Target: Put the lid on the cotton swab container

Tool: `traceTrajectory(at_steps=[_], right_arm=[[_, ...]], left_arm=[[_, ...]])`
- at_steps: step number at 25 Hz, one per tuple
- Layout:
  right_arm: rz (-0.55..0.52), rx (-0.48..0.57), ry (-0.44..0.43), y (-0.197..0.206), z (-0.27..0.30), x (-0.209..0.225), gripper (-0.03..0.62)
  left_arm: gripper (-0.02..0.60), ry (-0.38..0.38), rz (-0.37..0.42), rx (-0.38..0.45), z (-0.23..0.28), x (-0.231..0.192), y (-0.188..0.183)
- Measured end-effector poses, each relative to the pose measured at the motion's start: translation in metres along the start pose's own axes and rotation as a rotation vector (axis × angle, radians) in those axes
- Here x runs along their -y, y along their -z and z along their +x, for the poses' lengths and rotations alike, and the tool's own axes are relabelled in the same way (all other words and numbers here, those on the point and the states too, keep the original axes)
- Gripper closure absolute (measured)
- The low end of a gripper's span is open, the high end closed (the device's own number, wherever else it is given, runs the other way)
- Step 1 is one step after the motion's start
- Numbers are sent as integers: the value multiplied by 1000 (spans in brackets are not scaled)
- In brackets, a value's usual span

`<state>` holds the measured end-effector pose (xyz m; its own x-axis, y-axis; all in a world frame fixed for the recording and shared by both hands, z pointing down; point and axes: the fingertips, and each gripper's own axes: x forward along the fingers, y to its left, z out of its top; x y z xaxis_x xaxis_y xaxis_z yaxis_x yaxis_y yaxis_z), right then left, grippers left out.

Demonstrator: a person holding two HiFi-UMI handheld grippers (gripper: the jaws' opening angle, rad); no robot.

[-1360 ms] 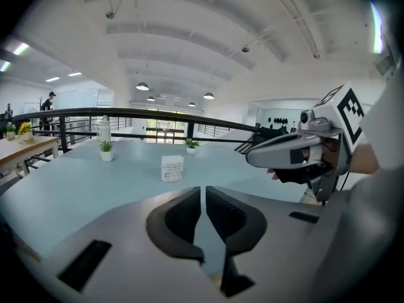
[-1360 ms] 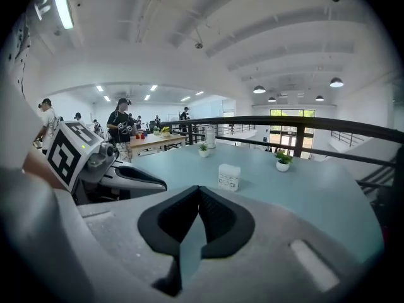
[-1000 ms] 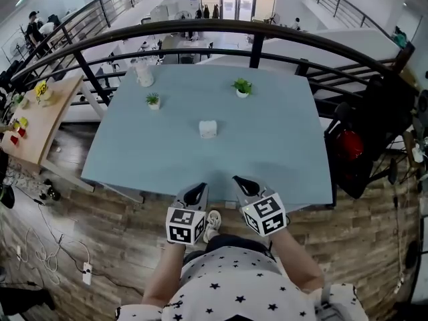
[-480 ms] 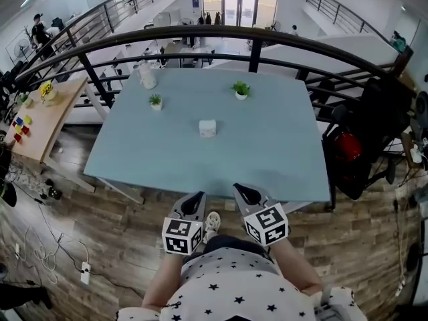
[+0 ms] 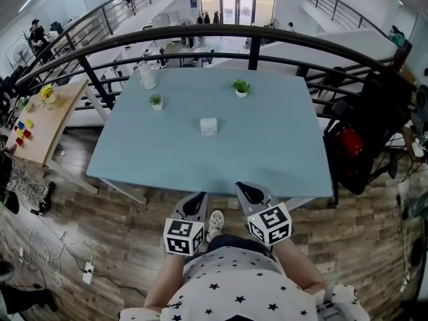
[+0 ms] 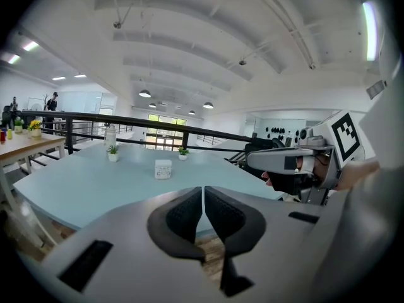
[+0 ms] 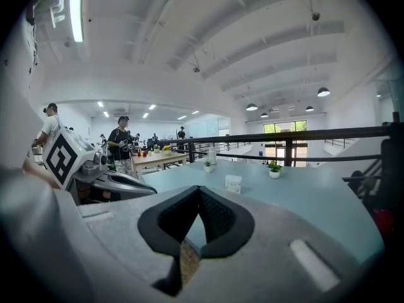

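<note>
Both grippers empty; left gripper (image 6: 203,189) pads are drawn together with only a hairline slit between them, nothing gripped; right gripper (image 7: 199,192) pads are closed tip to tip, nothing gripped; the same closed state is seen in both earlier frames. Cotton swab container (image 5: 208,126) is standing upright near the middle of the blue table (image 5: 281,159), well apart from both grippers, in line with the gap between them; its place on the table is unchanged; whether a lid is on it cannot be made out at this size. Against a second ago, the jaw tips are no longer seen overlapping the table's near edge; they are now held just short of it, over the wooden floor (image 5: 120,226), side by side and pointing at the table; hardly any shift is seen against half a second ago. Two small potted plants (image 5: 156,101) and a clear vessel (image 5: 147,77) are seen further back on the table, unmoved; the curved black railing (image 5: 254,32) is seen beyond the far edge.
</note>
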<state>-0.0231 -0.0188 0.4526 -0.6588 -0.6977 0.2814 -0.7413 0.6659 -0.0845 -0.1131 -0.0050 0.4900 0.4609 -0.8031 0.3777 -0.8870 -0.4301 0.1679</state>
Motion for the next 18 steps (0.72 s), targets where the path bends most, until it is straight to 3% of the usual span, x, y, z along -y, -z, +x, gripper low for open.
traceTrajectory(at_steps=[18], right_arm=[[7,26,-14,-3,5,0,588]], left_arm=[[566,12,4,6,7,-3,0]])
